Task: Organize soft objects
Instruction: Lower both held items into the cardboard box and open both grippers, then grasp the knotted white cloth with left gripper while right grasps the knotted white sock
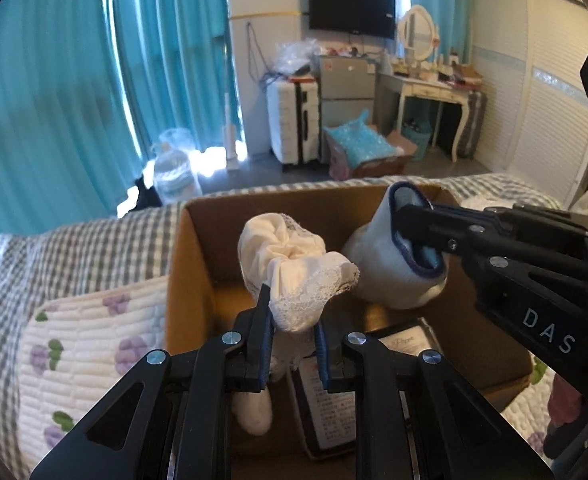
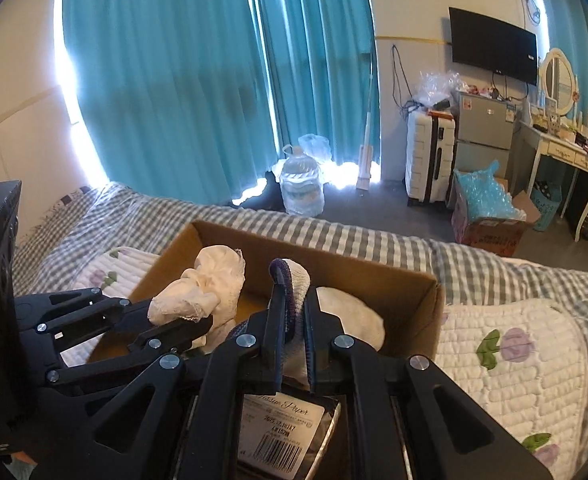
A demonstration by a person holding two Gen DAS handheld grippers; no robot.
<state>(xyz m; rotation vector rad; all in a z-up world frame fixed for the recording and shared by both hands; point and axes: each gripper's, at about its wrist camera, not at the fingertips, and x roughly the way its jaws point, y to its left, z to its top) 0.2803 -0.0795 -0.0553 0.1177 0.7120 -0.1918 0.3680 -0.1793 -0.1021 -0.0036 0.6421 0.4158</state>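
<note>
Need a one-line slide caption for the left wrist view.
Left hand-held gripper and right hand-held gripper each hold a sock over the cardboard box.

A crumpled cream lace-trimmed cloth (image 1: pixel 294 264) hangs above the open cardboard box (image 1: pixel 198 240); at its 3 o'clock, a white sock (image 1: pixel 390 264) (navy-edged cuff upward).

Daylight leaks around the teal curtains (image 2: pixel 198 80), blown out white at the hems and along the left curtain edge. Room otherwise dim, bluish cast. Cardboard box (image 1: pixel 198 248) interior shaded. Strong fisheye bending, dark vignette at the corners. Foreground slightly soft; background acceptably sharp.
</note>
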